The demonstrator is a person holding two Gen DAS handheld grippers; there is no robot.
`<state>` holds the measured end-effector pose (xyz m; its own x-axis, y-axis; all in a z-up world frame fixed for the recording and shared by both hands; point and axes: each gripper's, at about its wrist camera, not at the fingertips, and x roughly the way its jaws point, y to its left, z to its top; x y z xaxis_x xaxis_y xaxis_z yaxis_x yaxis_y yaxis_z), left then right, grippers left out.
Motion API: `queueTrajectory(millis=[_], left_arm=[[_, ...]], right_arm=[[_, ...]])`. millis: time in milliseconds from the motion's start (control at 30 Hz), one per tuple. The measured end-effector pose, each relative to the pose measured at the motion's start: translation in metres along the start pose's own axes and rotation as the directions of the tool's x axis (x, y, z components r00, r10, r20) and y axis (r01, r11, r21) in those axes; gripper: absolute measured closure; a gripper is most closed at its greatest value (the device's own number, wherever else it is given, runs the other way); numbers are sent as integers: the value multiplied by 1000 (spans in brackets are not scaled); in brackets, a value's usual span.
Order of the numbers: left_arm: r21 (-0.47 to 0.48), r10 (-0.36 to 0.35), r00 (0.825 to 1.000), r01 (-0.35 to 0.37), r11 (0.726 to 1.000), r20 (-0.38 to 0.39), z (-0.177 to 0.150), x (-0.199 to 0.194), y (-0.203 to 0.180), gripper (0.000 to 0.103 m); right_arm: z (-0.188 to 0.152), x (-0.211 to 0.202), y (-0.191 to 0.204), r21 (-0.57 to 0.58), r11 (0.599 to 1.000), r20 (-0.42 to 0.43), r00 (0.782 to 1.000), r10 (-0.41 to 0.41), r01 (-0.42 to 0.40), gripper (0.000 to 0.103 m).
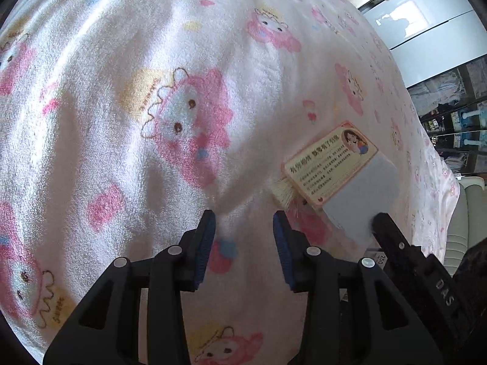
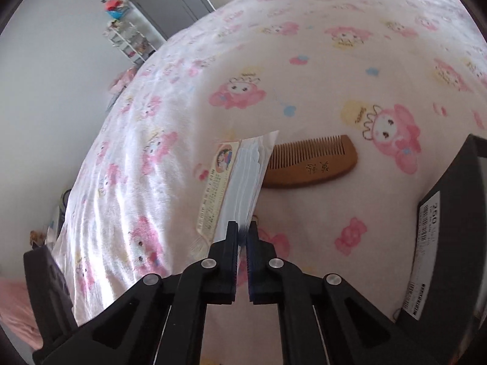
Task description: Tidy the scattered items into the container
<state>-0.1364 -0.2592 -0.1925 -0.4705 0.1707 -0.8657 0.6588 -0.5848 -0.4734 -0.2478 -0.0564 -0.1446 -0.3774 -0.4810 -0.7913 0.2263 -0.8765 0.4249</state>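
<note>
Right gripper clamped on the near edge of a packet held off the pink blanket, comb lying just beyond it, black box at right; left gripper open, holding nothing.

Bright daylight, strongest glare streaking across pink cartoon-print fleece blanket left of white paper packet. Soft shadow right of packet. Heavy fisheye bending, dark vignette at corners. Slight motion blur at packet's near end.
</note>
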Motion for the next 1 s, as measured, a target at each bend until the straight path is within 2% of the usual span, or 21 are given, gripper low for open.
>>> queueTrajectory(millis=[67, 133, 233, 267, 367, 467, 533, 600, 733, 800, 900, 933, 1000], left_arm=[[-14, -36, 999, 36, 999, 7, -2, -7, 2, 63], [4, -66, 998, 66, 998, 7, -4, -11, 0, 63], [53, -73, 997, 73, 996, 14, -7, -15, -10, 63], [59, -71, 997, 70, 996, 27, -8, -17, -12, 63], [31, -112, 991, 110, 993, 71, -7, -31, -5, 63], [11, -207, 975, 207, 978, 87, -5, -42, 6, 62], [7, -235, 966, 236, 972, 107, -5, -49, 9, 59], [5, -241, 964, 242, 970, 111, -3, -49, 9, 56], [-32, -224, 972, 227, 973, 77, -1, -36, 12, 56], [-86, -193, 969, 207, 974, 154, -4, -50, 25, 57], [-101, -178, 949, 210, 973, 259, 0, -67, 39, 57], [-86, -191, 949, 218, 972, 251, 2, -67, 39, 56], [-73, -250, 950, 267, 961, 185, 5, -59, 41, 56]], right_arm=[[-6, -19, 9, -61, 998, 22, 1000, -3, 4, 101], [-13, -39, 19, -136, 989, 64, 997, -44, 53, 101], [-37, -58, 38, -299, 935, 127, 979, -158, 190, 101], [-45, -61, 39, -343, 919, 121, 979, -164, 196, 101], [-67, -50, 39, -407, 900, 56, 987, -148, 158, 101], [-75, -36, 35, -409, 908, -10, 994, -109, 96, 101], [-80, -30, 37, -418, 905, -27, 995, -97, 77, 101], [-83, -28, 42, -441, 896, -49, 996, -76, 47, 100], [-90, -32, 48, -477, 879, -105, 994, -37, -17, 98], [-91, -34, 50, -480, 874, -153, 988, 0, -75, 95], [-94, -40, 55, -517, 850, -159, 987, 22, -103, 92], [-94, -41, 57, -513, 850, -168, 985, 39, -121, 92], [-91, -39, 56, -479, 861, -197, 977, 85, -172, 88]])
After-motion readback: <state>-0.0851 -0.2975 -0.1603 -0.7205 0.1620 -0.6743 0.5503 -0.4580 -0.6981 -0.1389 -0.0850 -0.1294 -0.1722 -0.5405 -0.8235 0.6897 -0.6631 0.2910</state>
